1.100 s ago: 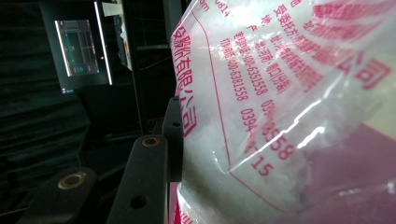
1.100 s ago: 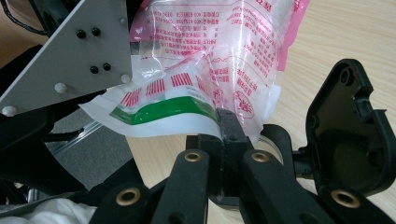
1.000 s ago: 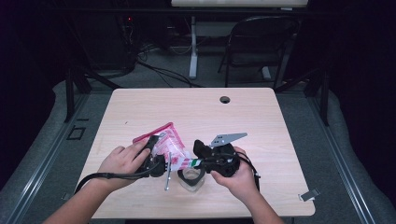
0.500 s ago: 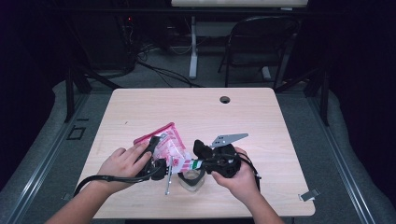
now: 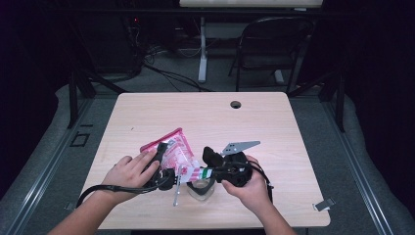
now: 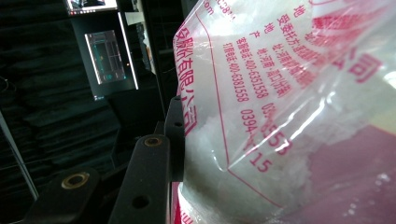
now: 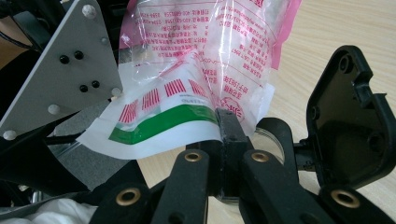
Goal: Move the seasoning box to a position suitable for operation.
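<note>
Both grippers grip your bag (image 5: 182, 155) near the table's (image 5: 293, 147) six o'clock edge: left gripper (image 5: 166, 177) clamps its body, right gripper (image 5: 208, 172) pinches its corner over a glass cup (image 5: 200, 190); pouring looks barely begun.

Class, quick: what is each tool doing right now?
Left tool: closed on the pink bag.
Right tool: shut on the bag's white-green edge.

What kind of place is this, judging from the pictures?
Probably a lab or recording studio rather than a home. A plain wooden desk with a cable hole stands on grey carpet, black curtains darken the room, cables run across the floor, and a lit monitor hangs behind.
</note>
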### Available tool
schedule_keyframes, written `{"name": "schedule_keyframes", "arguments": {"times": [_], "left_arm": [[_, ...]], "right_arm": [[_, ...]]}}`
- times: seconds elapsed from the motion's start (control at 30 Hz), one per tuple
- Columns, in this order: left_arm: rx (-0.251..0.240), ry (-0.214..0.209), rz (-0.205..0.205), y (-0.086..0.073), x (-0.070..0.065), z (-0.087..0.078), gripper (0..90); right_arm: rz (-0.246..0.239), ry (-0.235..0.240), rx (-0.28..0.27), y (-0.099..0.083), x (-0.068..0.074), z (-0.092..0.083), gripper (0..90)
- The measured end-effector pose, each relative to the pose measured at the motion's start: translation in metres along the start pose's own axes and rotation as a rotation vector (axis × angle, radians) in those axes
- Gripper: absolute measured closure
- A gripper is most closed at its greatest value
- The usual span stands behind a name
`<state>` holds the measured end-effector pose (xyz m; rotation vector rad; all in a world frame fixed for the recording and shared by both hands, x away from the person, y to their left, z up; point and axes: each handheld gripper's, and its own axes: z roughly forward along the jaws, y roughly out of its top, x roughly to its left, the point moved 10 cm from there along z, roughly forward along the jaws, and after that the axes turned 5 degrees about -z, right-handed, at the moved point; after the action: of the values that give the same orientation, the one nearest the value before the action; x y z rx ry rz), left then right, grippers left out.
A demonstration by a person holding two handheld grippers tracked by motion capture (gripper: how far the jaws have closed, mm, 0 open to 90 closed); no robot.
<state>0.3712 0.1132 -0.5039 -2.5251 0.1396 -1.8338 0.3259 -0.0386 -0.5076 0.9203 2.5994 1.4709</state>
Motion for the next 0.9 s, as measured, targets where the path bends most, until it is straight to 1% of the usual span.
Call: {"name": "schedule_keyframes", "arguments": {"times": [0.07,0.13,0.2,0.27,0.3,0.37,0.4,0.43,0.7,0.77,0.9], "left_arm": [[0.001,0.004,0.012,0.0003,-0.0006,-0.0001,69.4],[0.000,0.002,0.014,0.0006,-0.0018,-0.0001,69.4],[-0.001,0.012,0.021,0.0011,-0.0018,-0.0006,69.5],[0.001,0.014,0.030,0.0015,-0.0020,-0.0011,69.5],[-0.002,0.019,0.023,0.0019,-0.0021,-0.0013,69.5],[-0.007,0.021,0.029,0.0033,-0.0018,-0.0017,69.6],[-0.017,0.034,0.029,0.0044,-0.0015,-0.0011,69.6],[-0.005,0.021,0.035,0.0041,-0.0025,-0.0019,69.6],[-0.014,0.033,0.048,0.0066,-0.0033,-0.0020,69.7],[-0.011,0.032,0.057,0.0065,-0.0034,-0.0022,69.7],[-0.010,0.032,0.053,0.0058,-0.0047,-0.0023,69.7]], "right_arm": [[0.002,0.000,0.000,-0.0007,-0.0001,0.0009,90.0],[0.004,0.000,0.001,-0.0016,-0.0005,0.0017,90.0],[0.002,0.002,0.009,-0.0029,-0.0014,0.0018,90.0],[0.009,0.001,0.004,-0.0031,-0.0019,0.0024,90.0],[0.011,-0.005,0.003,-0.0034,-0.0027,0.0024,90.0],[0.017,-0.003,0.002,-0.0038,-0.0035,0.0020,90.0],[0.014,-0.004,0.005,-0.0043,-0.0040,0.0016,90.0],[0.014,-0.005,0.004,-0.0044,-0.0043,0.0014,90.0],[0.018,-0.012,0.005,-0.0060,-0.0062,0.0010,90.0],[0.016,-0.009,0.011,-0.0068,-0.0063,0.0010,90.0],[0.015,-0.009,0.013,-0.0074,-0.0062,0.0018,90.0]]}}
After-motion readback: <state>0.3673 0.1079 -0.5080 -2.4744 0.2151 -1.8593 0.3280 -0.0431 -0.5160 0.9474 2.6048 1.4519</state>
